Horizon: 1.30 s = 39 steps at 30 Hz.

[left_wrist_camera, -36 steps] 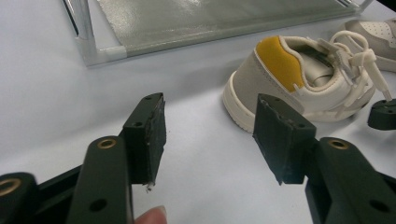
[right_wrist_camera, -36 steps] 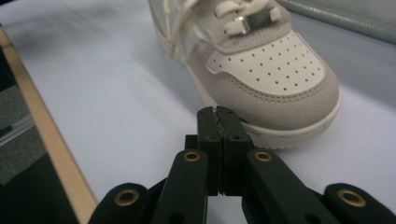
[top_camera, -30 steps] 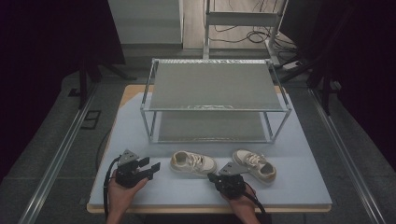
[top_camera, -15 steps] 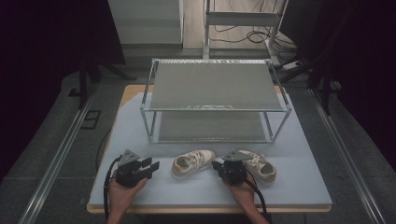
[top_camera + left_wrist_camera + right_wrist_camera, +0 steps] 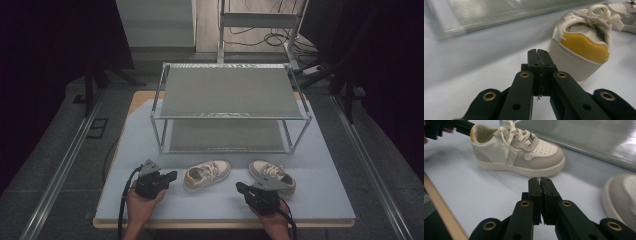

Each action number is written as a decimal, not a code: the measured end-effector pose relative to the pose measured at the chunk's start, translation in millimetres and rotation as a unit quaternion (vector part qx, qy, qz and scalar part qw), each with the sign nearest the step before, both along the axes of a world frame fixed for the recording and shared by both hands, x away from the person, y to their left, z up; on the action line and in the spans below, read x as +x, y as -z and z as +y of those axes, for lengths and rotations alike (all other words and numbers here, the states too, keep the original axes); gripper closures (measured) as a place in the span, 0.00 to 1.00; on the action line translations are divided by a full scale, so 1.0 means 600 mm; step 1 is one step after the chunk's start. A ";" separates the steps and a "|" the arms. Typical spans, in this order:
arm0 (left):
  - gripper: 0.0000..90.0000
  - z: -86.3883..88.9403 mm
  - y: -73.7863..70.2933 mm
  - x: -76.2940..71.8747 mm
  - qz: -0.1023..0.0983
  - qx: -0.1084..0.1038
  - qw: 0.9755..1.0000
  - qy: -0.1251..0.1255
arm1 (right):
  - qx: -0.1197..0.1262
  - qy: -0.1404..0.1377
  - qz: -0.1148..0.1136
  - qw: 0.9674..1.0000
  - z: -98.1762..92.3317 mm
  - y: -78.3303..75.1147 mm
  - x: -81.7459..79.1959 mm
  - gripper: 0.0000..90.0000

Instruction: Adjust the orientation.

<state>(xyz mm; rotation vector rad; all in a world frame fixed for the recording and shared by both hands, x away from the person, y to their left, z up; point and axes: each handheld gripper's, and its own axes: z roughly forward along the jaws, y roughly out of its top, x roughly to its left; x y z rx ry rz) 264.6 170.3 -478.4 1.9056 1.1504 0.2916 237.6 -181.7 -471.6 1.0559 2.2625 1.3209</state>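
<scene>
pressing shut, both jaws empty

My fingers are matt black plastic with brass-look rivets, the shoe before them is smooth leather-like white with suede-like grey panels and cloth laces, the table matt pale.

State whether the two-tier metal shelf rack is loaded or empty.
Empty: both tiers of the two-tier metal shelf rack lie bare; the two small white sneakers sit on the table before it.
</scene>
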 end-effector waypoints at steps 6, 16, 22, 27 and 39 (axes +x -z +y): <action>1.00 -0.030 0.004 0.000 0.006 0.014 1.000 0.019 | 0.015 0.020 -0.010 1.000 -0.045 -0.017 -0.022 0.96; 1.00 -0.035 0.001 -0.012 0.007 0.016 1.000 0.026 | 0.016 0.051 -0.001 0.999 -0.088 -0.004 -0.024 0.96; 1.00 -0.039 0.000 -0.020 0.010 0.013 0.999 0.040 | 0.019 0.059 0.001 0.998 -0.097 -0.005 -0.022 0.96; 1.00 -0.048 -0.003 -0.029 0.013 0.009 0.999 0.051 | 0.020 0.063 0.000 0.998 -0.104 -0.004 -0.019 0.96; 0.98 -0.078 -0.001 -0.048 0.026 0.001 0.995 0.096 | 0.022 0.065 0.003 0.998 -0.110 -0.003 -0.016 0.94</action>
